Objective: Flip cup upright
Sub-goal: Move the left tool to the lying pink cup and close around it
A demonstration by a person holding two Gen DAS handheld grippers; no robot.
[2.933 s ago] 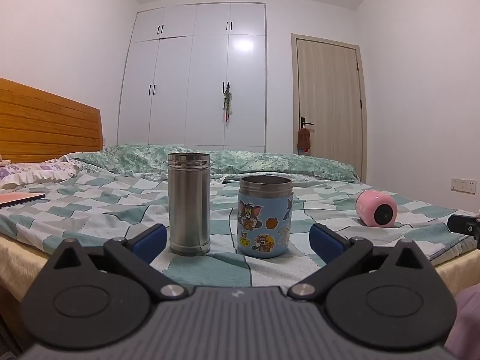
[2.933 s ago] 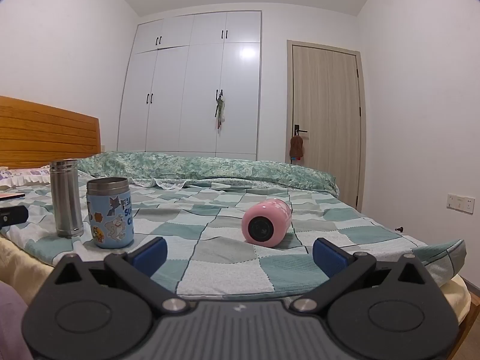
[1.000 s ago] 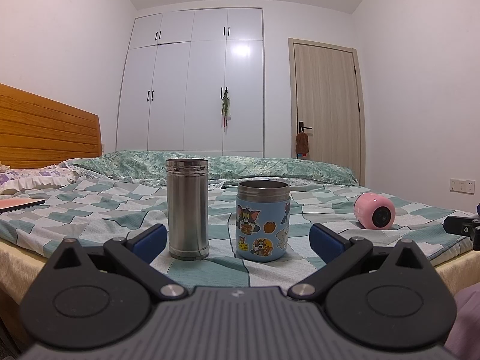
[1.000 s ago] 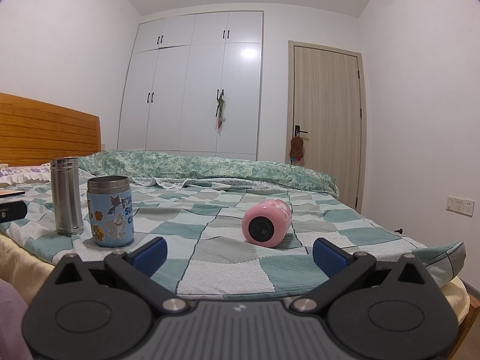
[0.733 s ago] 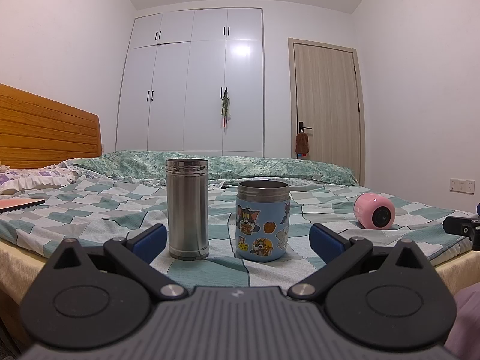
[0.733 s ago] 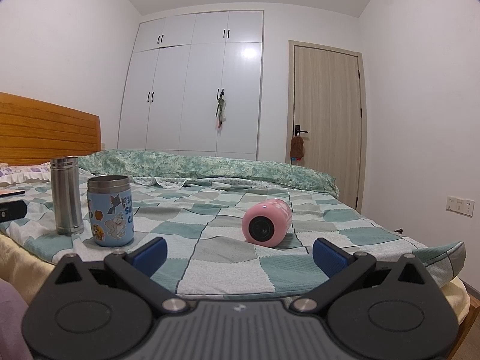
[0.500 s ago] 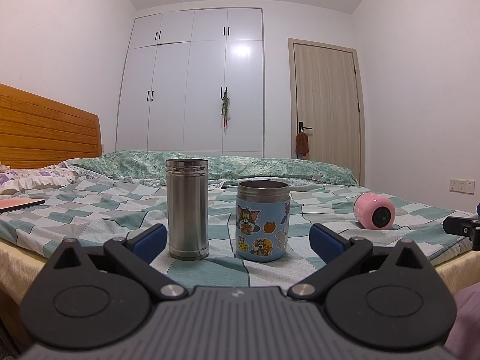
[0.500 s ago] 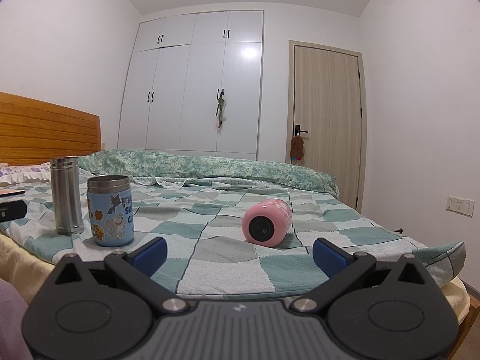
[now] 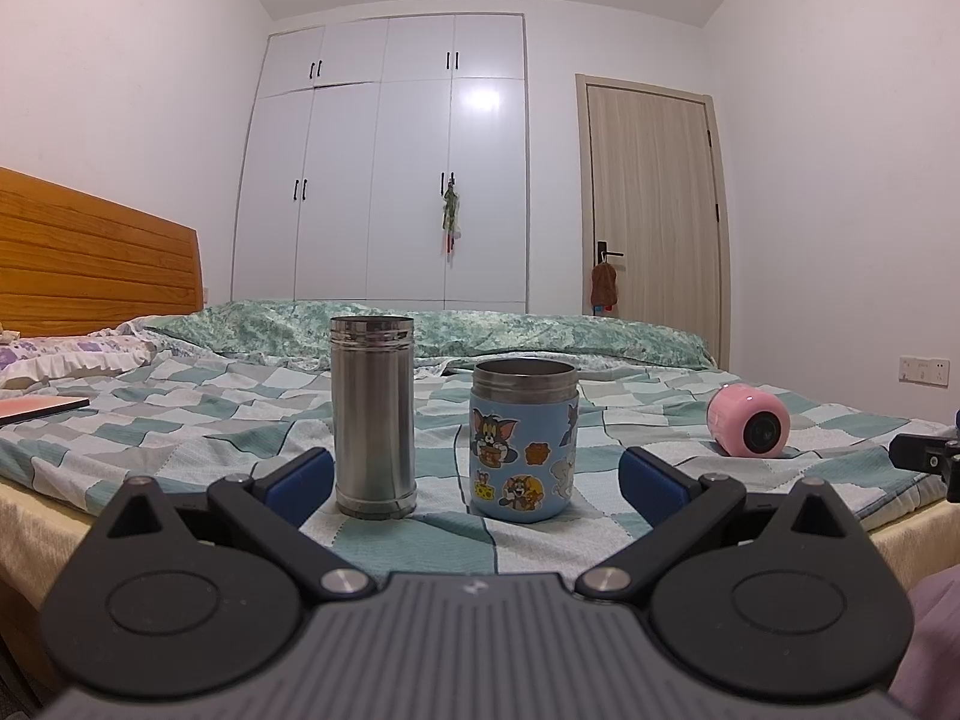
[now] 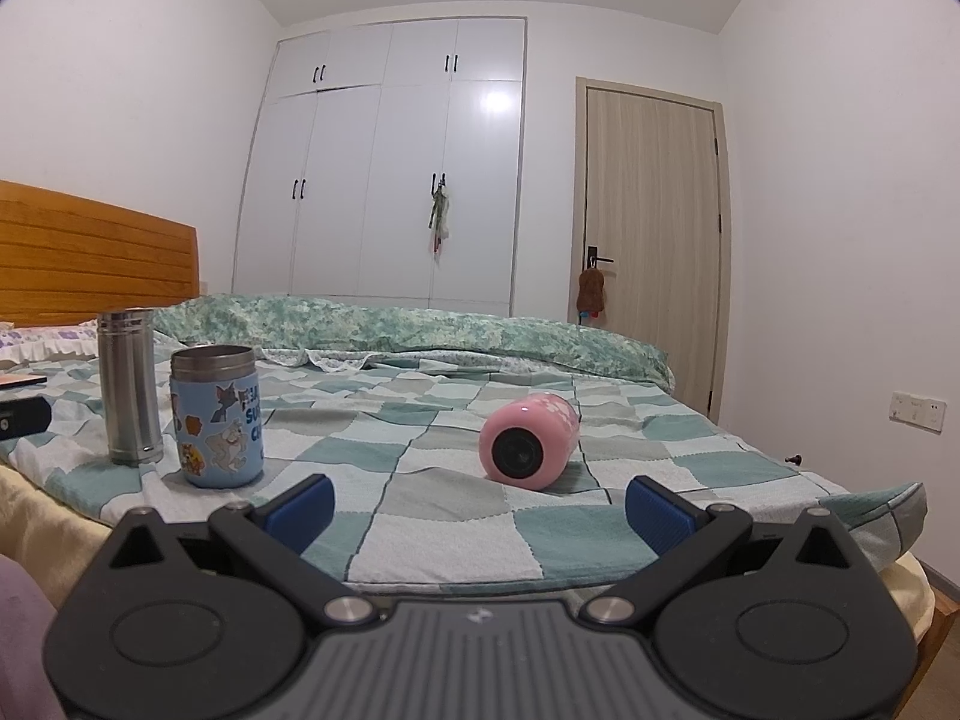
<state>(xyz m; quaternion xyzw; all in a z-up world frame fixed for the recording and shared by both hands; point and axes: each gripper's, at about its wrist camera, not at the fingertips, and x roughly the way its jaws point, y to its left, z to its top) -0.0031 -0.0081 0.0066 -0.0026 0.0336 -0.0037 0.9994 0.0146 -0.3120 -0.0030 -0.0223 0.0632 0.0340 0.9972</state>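
Note:
A pink cup [image 10: 528, 441] lies on its side on the checked bedspread [image 10: 420, 462], its dark open mouth facing me. It also shows far right in the left wrist view [image 9: 749, 423]. My right gripper [image 10: 479, 504] is open and empty, at the bed's near edge, short of the pink cup. My left gripper [image 9: 474, 480] is open and empty, in front of an upright steel flask [image 9: 373, 417] and an upright blue cartoon cup [image 9: 524, 432]. Those two also show at the left of the right wrist view: flask [image 10: 129, 387], blue cup [image 10: 216, 417].
A wooden headboard [image 9: 90, 264] stands at the left, with pillows [image 9: 60, 354] and a flat book [image 9: 36, 408] near it. A folded green quilt [image 10: 408, 330] lies across the far side. White wardrobe [image 9: 390, 168] and a door [image 9: 654, 210] stand behind the bed.
Over the last second nothing has visibly moved. Since 2.9 s ago the left wrist view has levelled slightly.

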